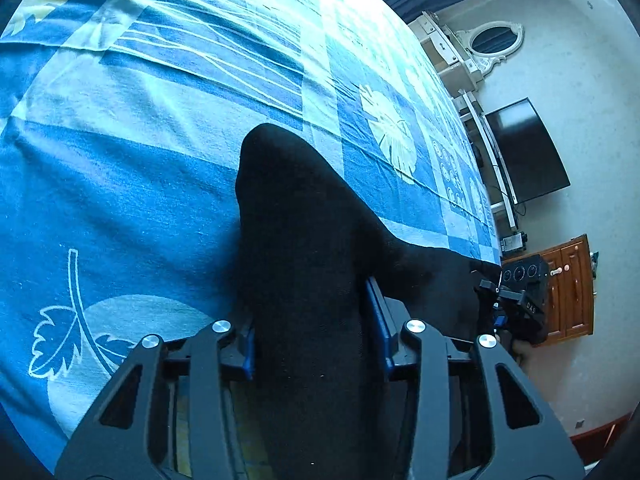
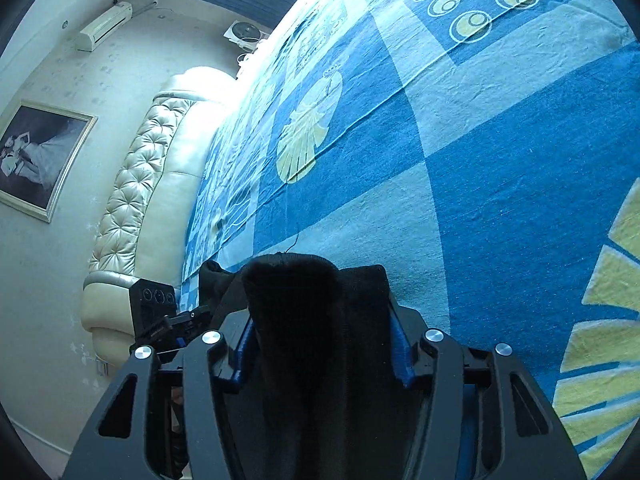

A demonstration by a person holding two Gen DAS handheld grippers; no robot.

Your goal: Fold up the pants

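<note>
Mid-fold, carry step. Left gripper (image 1: 312, 344) clamped on bunched black pants (image 1: 296, 216); right gripper (image 2: 320, 344) likewise pinched fabric. Pants stretched between both grippers, draped ahead over blue bedspread (image 1: 120, 160). Next move, probably: lowered forward evenly, edges aligned, then released.

Matt black knit pants (image 1: 304, 240), woven cotton bedspread (image 1: 140, 140), tufted glossy headboard (image 2: 136, 184)

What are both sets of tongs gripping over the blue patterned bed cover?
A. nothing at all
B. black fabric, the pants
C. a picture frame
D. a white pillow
B: black pants bunch between the blue pads of the left tongs and likewise fill the right tongs, above the bed cover.
</note>
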